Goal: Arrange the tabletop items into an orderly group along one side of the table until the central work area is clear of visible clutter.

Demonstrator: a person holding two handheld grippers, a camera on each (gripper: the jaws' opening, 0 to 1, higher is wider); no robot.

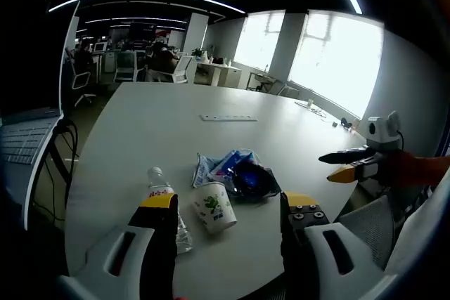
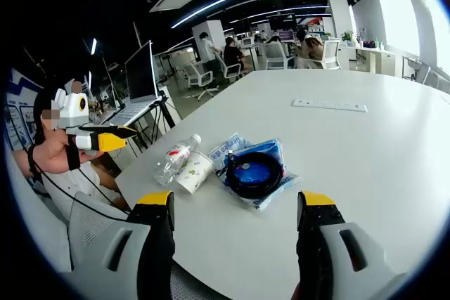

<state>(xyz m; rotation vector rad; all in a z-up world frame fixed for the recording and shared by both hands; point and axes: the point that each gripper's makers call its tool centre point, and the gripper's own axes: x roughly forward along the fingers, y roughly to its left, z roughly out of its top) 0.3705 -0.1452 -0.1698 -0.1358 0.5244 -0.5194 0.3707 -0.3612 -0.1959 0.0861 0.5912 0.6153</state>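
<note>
A clear plastic bottle [image 1: 167, 205] [image 2: 176, 158] lies on its side near the white table's [image 1: 162, 124] [image 2: 365, 159] near edge. A paper cup [image 1: 215, 207] [image 2: 195, 171] lies tipped over beside it. Next to the cup sits a blue plastic bag [image 1: 235, 166] [image 2: 271, 149] with a black coiled cable [image 1: 252, 182] [image 2: 253, 170] on it. My left gripper [image 1: 228, 205] [image 2: 112, 138] stands open just short of the bottle and cup, nothing held. My right gripper [image 2: 237, 205] [image 1: 344, 164] is open too, hovering off the table edge before the bag.
A white power strip [image 1: 227, 118] [image 2: 329, 105] lies further in on the table. A laptop [image 1: 24, 138] [image 2: 140, 75] stands on a stand beside the table. A grey mesh chair back [image 2: 98, 233] sits at the near edge. Office chairs and people are far behind.
</note>
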